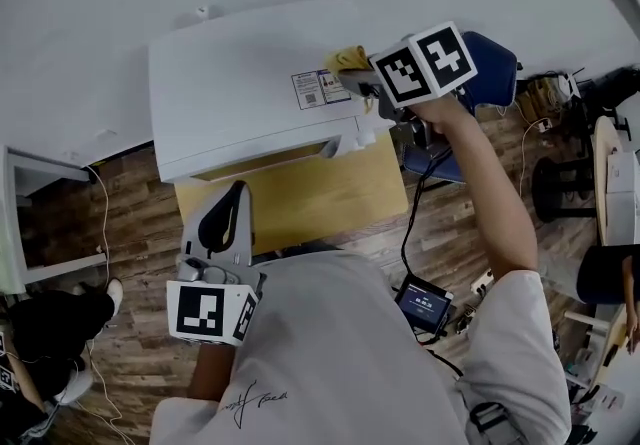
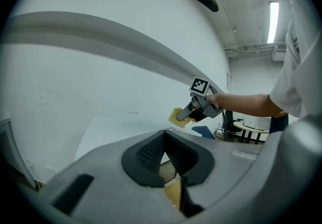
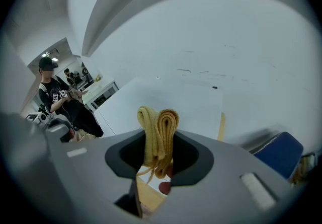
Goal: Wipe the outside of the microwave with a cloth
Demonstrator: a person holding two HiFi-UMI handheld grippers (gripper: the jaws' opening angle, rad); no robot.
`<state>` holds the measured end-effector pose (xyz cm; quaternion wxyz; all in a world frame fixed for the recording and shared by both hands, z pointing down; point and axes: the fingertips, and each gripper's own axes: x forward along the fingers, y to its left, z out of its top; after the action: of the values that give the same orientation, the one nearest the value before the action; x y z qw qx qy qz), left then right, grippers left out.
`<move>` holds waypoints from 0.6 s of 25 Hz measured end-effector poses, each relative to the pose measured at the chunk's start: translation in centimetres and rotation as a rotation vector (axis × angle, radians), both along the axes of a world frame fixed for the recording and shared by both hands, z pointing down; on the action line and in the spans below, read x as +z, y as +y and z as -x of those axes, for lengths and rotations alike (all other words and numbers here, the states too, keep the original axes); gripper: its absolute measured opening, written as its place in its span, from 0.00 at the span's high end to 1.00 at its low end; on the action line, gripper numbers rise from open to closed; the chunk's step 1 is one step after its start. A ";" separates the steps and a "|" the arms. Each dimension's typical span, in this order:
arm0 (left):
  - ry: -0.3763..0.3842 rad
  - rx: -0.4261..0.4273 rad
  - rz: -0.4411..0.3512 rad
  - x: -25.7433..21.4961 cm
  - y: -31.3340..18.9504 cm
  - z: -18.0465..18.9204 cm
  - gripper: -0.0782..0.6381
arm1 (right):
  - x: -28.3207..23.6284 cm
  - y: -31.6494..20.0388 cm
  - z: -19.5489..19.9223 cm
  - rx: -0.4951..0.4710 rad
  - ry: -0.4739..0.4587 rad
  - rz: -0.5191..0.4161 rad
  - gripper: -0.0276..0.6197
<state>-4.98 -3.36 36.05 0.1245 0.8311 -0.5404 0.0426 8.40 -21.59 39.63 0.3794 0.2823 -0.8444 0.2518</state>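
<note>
We hold the right tool (image 1: 354, 75) out at arm's length in the upper middle of the head view, and its jaws are clamped on a bunched yellow cloth (image 1: 348, 59). In the right gripper view the cloth stands up in two folded lobes between the dark pads, with loose threads hanging below them.

The white microwave (image 1: 240, 93) fills the upper centre-left of the head view. It sits on a yellowish wooden bench (image 1: 320, 198) against a pale wall. The cloth is over the top panel's right end, just beside a printed label (image 1: 312, 89) stuck there. From these views we cannot tell whether the cloth is pressed onto the panel or sits just above it.

Our left tool (image 1: 228, 218) is low in the head view, at lower left, close to the body and well apart from the right one. Its tips lie over the bench's front part, in front of the microwave. In the left gripper view its two ribbed pads meet at the tip with nothing between them, so the jaws are closed and empty. Beyond them, at the middle right of that frame, we see the right tool with the cloth above the microwave's top.

A blue chair (image 1: 490, 68) stands to the right of the bench, past the right arm. A small device with a lit screen (image 1: 424, 305) lies on the wooden floor (image 1: 130, 233) at lower right. In the right gripper view a person in dark clothes (image 3: 55, 97) stands at the far left.
</note>
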 end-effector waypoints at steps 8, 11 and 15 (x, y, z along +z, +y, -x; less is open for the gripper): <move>0.031 -0.009 -0.025 -0.7 -0.4 -0.3 0.90 | 1.8 -1.4 -5.8 0.072 0.192 -0.056 0.77; 0.030 0.000 -0.014 -0.4 -0.4 -0.4 0.90 | 2.6 -2.0 -7.1 0.093 0.279 -0.083 0.77; 0.023 0.030 -0.019 -0.6 -0.6 -0.9 0.90 | 3.4 -1.9 -6.9 0.087 0.304 -0.069 0.77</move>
<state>-4.03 -3.98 35.49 0.1222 0.8405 -0.5270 0.0297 15.26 -23.44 43.01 0.4815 0.3660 -0.7725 0.1932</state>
